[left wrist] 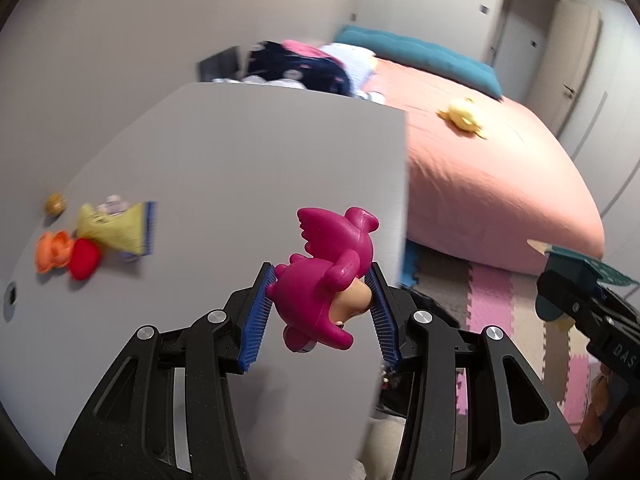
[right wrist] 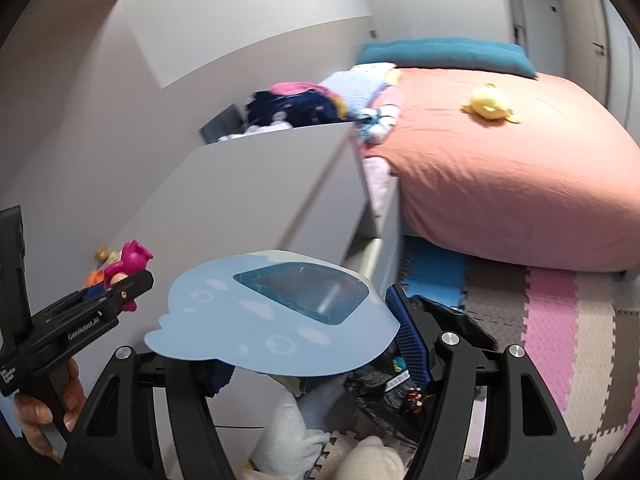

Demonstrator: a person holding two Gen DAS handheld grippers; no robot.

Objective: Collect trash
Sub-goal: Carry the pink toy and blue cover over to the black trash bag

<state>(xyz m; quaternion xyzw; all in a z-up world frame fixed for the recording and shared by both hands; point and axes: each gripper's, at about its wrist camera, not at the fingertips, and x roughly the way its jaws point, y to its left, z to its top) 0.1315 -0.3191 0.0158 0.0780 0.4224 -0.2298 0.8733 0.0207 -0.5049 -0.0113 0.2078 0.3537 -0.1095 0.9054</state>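
My left gripper is shut on a magenta winged toy figure and holds it above the grey dresser top; it also shows in the right wrist view. My right gripper is shut on a light blue cloud-shaped package with a teal window, held level over the dresser's right edge; it also shows in the left wrist view. On the dresser top lie a yellow wrapper, an orange piece, a red piece and a small brown ball.
A bed with a salmon cover and a yellow plush stands to the right. Clothes pile behind the dresser. Foam puzzle mats cover the floor. A black bag with items and a white plush lie below.
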